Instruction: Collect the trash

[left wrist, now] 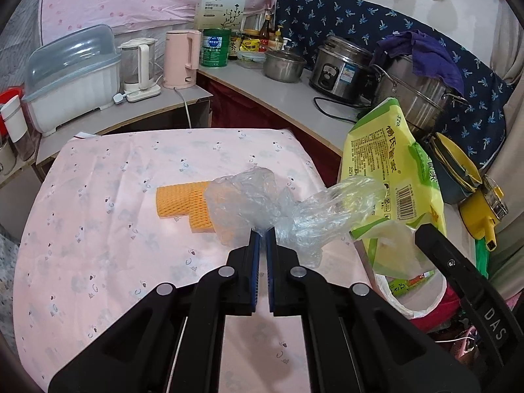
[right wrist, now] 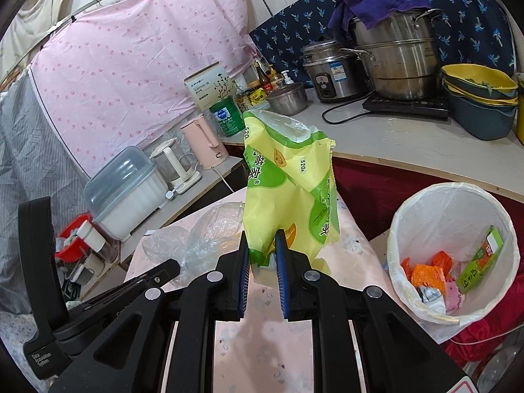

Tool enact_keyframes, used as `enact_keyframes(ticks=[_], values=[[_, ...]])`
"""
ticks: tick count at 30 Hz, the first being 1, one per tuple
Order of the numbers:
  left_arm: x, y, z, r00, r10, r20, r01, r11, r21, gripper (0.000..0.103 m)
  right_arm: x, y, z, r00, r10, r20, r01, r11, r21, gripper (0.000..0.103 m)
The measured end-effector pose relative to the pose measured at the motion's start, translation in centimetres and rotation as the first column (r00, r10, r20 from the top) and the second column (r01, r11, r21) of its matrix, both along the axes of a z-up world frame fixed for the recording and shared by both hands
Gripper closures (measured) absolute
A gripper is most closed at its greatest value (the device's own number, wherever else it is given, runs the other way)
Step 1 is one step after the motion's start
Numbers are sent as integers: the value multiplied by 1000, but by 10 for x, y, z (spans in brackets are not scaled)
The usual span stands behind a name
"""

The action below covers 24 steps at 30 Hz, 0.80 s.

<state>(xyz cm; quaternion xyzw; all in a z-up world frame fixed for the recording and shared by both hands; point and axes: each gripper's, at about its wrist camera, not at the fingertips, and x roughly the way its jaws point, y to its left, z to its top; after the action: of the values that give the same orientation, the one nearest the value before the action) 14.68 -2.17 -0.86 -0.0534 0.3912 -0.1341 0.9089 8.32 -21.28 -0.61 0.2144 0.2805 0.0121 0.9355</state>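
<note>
Wrapper (right wrist: 288, 193) (yellow-green, marked "520A")

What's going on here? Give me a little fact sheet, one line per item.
left gripper: shut on a clear plastic bag, lifted off the table
right gripper: shut on a yellow-green wrapper, held upright
still on the table: orange foam net on the pink tablecloth
trash bin: white liner, to the right of the table, already holds orange wrappers and a green box
counter behind: pink kettle, rice cooker, steel steamer pot with a purple cloth on top
</note>
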Motion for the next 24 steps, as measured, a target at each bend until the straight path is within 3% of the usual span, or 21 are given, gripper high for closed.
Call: enact_keyframes(ticks=[13, 24], values=[[-20, -14, -6, 1000, -28, -14, 28, 1000, -11, 99, -33, -35, -6, 997, -71, 11, 71, 997, 30, 89], [-31, -54, -5, 996, -87, -11, 87, 996, -2, 99, -52, -68, -13, 991, -130, 8, 129, 990, 50, 88]])
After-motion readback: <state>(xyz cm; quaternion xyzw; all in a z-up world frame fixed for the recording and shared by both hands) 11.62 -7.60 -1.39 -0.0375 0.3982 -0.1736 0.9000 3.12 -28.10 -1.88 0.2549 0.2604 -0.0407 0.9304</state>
